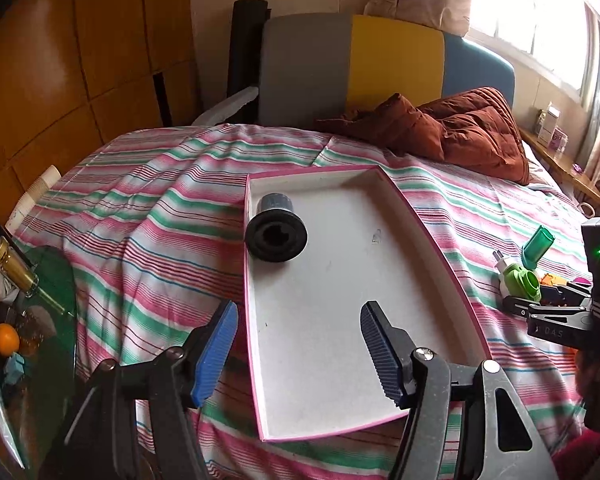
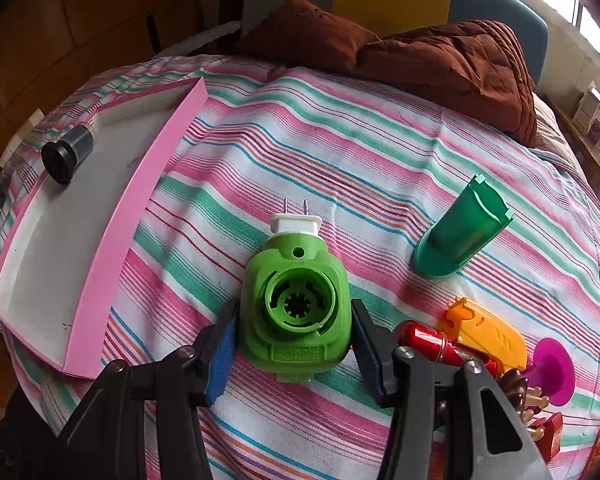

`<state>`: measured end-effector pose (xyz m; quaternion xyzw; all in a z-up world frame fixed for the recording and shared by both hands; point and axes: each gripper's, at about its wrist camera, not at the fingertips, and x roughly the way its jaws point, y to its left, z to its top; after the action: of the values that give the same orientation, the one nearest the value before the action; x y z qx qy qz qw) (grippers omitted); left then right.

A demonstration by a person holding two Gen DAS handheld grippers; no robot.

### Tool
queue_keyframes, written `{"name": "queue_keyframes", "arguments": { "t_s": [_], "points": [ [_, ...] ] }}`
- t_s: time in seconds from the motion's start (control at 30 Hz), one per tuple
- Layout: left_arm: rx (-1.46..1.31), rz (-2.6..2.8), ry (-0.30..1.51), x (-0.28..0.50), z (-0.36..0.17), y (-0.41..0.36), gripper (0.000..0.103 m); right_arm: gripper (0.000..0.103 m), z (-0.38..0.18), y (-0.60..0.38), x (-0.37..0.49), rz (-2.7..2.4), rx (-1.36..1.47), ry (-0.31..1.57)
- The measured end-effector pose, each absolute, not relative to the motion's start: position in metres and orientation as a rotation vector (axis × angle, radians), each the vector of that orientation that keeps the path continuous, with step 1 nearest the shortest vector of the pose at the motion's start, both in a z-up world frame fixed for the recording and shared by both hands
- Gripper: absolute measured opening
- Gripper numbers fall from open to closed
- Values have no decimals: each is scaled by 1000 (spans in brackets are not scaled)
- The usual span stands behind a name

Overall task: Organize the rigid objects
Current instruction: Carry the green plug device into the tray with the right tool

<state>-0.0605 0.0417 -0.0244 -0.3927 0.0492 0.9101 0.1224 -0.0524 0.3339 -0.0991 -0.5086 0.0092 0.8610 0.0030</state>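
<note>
A shallow white tray with a pink rim point(image 1: 340, 280) point(image 2: 140, 216) lies on the striped bed. A black ribbed cylinder point(image 1: 276, 232) point(image 2: 66, 156) lies on its side in the tray's far left corner. My left gripper point(image 1: 300, 312) hovers open over the tray's near end, with nothing between its blue pads. My right gripper point(image 2: 296, 308) is to the right of the tray, its pads pressed on both sides of a light green plug-in device point(image 2: 296, 300) point(image 1: 522, 280) that lies on the sheet. A dark green cap point(image 2: 460, 232) point(image 1: 538, 246) lies beyond it.
A red cylinder point(image 2: 428, 340), an orange plastic piece point(image 2: 488, 336), a magenta suction cup point(image 2: 552, 368) and other small items crowd the right gripper's right side. A brown quilt point(image 1: 460, 128) is bunched at the headboard. A glass side table point(image 1: 52, 280) with an orange point(image 1: 5, 338) stands left of the bed.
</note>
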Motion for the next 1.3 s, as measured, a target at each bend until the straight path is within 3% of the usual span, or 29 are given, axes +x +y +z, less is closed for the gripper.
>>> {"name": "queue_keyframes", "arguments": {
  "t_s": [0.47,0.9,1.3],
  "points": [
    [-1170,2651,81,-51,-31,18,65,53,-101,330,-54,2641,-1565,52],
    [-1198,2655,38,-53,-38,0,65,53,-72,321,-48,2662,-1501,226],
    [-1228,2680,-11,-55,-46,-18,65,53,-30,236,-78,2869,-1495,119]
  ]
}}
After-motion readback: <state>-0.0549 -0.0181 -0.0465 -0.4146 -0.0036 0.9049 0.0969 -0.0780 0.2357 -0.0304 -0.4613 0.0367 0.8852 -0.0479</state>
